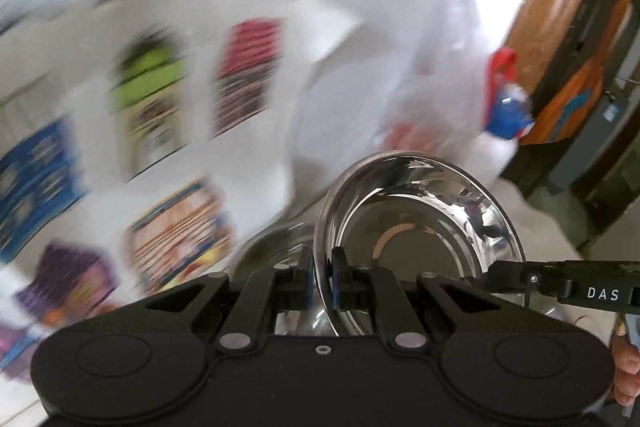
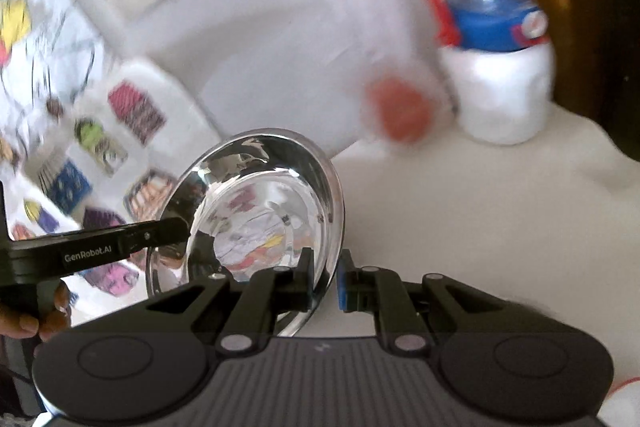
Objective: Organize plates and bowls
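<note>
Both grippers tilt downward, each pinching the rim of one steel bowl (image 1: 416, 227) held tilted in the air between them. The left gripper (image 1: 322, 279) clamps the bowl's near-left rim, its hollow opening ahead and to the right. The right gripper (image 2: 326, 275) clamps the opposite rim, the bowl rising ahead to its left. Its side reads "DAS"; the left gripper's reads "GenRobot.AI". Farther off, ahead-right, stands a blurred white jug (image 2: 500, 67) with a red handle.
</note>
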{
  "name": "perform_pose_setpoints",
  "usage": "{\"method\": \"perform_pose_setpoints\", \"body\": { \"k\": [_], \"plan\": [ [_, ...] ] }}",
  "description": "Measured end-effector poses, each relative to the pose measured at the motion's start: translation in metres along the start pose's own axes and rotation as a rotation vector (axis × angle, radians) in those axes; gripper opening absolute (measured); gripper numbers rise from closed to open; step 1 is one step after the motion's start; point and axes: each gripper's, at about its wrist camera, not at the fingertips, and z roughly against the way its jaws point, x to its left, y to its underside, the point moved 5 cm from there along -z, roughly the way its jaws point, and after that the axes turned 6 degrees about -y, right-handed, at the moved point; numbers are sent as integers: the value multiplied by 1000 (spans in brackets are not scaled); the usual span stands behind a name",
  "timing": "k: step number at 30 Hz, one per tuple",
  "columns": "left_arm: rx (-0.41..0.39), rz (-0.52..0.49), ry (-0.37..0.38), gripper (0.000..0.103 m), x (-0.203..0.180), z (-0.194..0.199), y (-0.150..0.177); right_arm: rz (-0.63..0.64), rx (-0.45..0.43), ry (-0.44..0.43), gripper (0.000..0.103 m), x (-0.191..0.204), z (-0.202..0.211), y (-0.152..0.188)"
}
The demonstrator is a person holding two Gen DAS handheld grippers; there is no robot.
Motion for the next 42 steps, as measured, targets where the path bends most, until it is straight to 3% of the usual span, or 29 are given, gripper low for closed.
{"method": "perform_pose_setpoints", "body": {
  "k": [4,9,21,26,30,32,34,37,42],
  "plan": [
    [15,37,-43,9,27,-8,15,56,41,43,14,17,-27,3],
    [49,15,-106,12,39,-24,27,137,94,134,15,31,-50,11],
    [109,-28,-146,16,30,-57,37,322,99,291,19,49,-63,13],
    [104,-40,-147,16,29,-66,42,405,59,331,23,53,-66,16],
    [79,-32,-144,21,33,-54,42,441,22,338,45,59,-62,20],
    [55,-24,-132,30,33,-46,42,447,-7,340,57,61,-55,22],
    [20,-26,-136,49,32,-37,41,452,-40,332,69,65,-46,24],
    [-40,-14,-128,66,30,-20,39,458,-98,337,80,70,-28,26],
    [-129,-1,-121,81,26,17,40,457,-202,318,96,85,11,31]
  ]
}}
